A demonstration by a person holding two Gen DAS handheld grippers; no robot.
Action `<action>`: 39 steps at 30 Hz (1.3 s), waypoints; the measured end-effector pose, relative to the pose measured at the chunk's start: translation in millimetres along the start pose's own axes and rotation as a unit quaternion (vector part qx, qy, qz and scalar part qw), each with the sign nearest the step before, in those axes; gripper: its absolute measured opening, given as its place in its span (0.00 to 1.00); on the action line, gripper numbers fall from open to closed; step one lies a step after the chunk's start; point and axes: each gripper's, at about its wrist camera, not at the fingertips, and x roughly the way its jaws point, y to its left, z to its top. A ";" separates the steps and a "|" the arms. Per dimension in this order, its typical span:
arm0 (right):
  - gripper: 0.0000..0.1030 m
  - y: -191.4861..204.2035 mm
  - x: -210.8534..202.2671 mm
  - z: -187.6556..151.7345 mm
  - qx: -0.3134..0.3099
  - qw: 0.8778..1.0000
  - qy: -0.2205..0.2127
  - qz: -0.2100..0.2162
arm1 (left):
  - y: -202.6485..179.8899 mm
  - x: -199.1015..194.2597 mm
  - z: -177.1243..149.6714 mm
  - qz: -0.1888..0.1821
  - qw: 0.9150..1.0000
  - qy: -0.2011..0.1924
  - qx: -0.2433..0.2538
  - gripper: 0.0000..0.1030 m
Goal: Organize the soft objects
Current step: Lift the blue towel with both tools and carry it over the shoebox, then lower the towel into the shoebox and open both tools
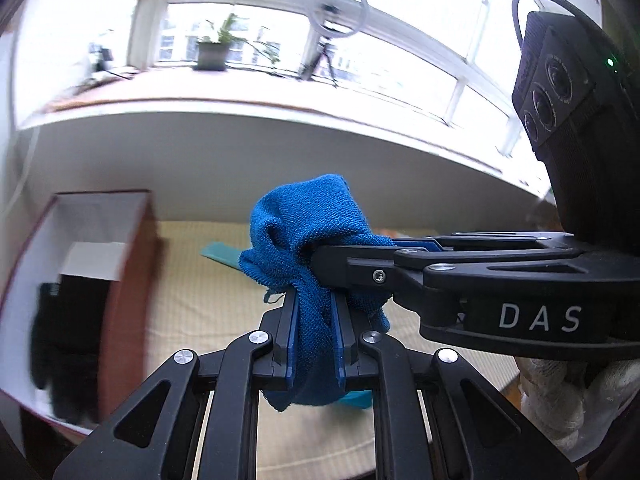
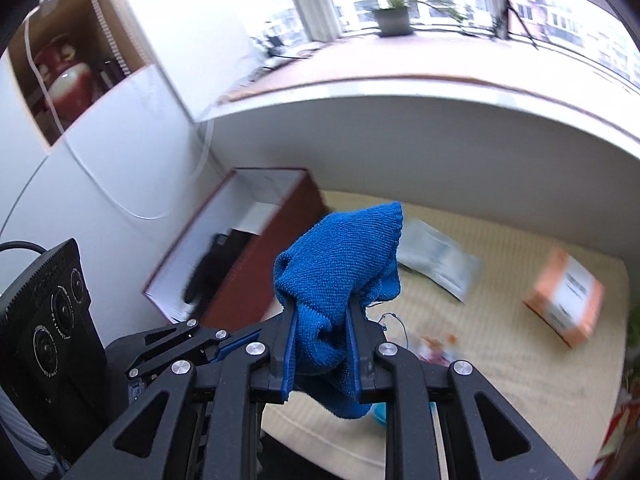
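Note:
A bunched blue knitted cloth (image 1: 308, 240) is held in the air between both grippers. My left gripper (image 1: 314, 300) is shut on its lower part. My right gripper (image 1: 320, 256) comes in from the right and is shut on the same cloth, its fingers crossing just above the left ones. In the right wrist view the right gripper (image 2: 320, 312) clamps the blue cloth (image 2: 340, 264), and the left gripper (image 2: 240, 346) shows below and to the left. A red box (image 1: 128, 292) with a white inside holds a black glove (image 1: 64, 344) at the left.
A cream mat (image 2: 500, 360) covers the surface below. On it lie an orange carton (image 2: 564, 298), a white packet (image 2: 436, 256) and a teal item (image 1: 220, 254). A white wall and a window ledge with a potted plant (image 1: 212, 50) stand behind.

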 end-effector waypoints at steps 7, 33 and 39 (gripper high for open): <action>0.18 63.7 21.7 33.7 -0.044 0.999 -0.003 0.031 | 48.8 -34.2 14.3 0.042 0.998 -0.030 -0.021 0.12; 0.18 130.7 167.5 96.3 -0.072 0.995 0.048 0.049 | 184.2 4.1 29.0 0.109 0.990 0.022 -0.089 0.12; 0.42 118.2 184.2 101.9 -0.071 0.996 0.052 0.021 | 195.7 27.5 29.5 0.141 0.984 0.058 -0.091 0.25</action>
